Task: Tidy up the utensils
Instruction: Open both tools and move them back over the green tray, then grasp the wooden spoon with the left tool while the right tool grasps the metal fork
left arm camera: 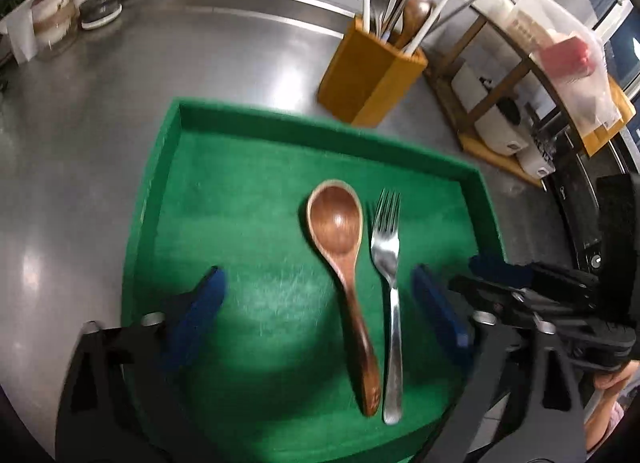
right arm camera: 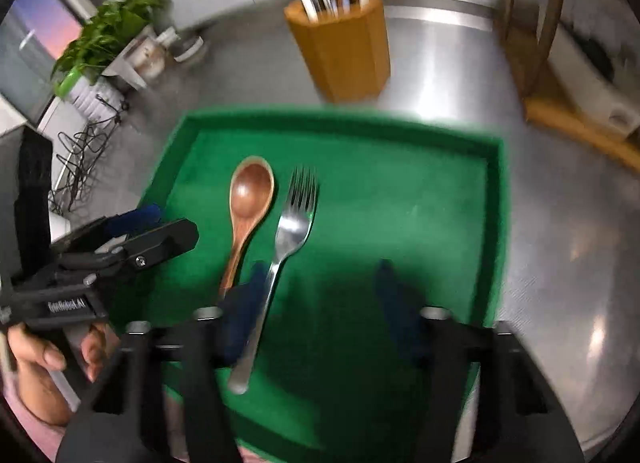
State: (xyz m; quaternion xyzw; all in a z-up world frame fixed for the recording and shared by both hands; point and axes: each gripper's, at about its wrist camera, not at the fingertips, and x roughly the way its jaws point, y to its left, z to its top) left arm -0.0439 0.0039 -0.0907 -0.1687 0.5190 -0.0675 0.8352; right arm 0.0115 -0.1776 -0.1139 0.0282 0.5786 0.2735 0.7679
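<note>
A wooden spoon (left arm camera: 342, 275) and a metal fork (left arm camera: 390, 291) lie side by side in a green tray (left arm camera: 208, 199), bowl and tines pointing away. My left gripper (left arm camera: 320, 315) is open above the tray, with the spoon and fork between its blue fingers. My right gripper (right arm camera: 320, 303) is open and empty over the tray (right arm camera: 400, 203); its left finger overlaps the spoon (right arm camera: 248, 203) handle, right beside the fork (right arm camera: 284, 247). A wooden utensil holder (left arm camera: 372, 75) with several utensils stands behind the tray and also shows in the right wrist view (right arm camera: 344, 47).
The tray sits on a steel counter (left arm camera: 100, 135). A wooden rack (left arm camera: 520, 103) with containers stands at the right. A cup and jar (left arm camera: 60, 19) sit at the far left. A potted plant (right arm camera: 108, 35) and a wire tangle (right arm camera: 80, 159) are beyond the tray's left side.
</note>
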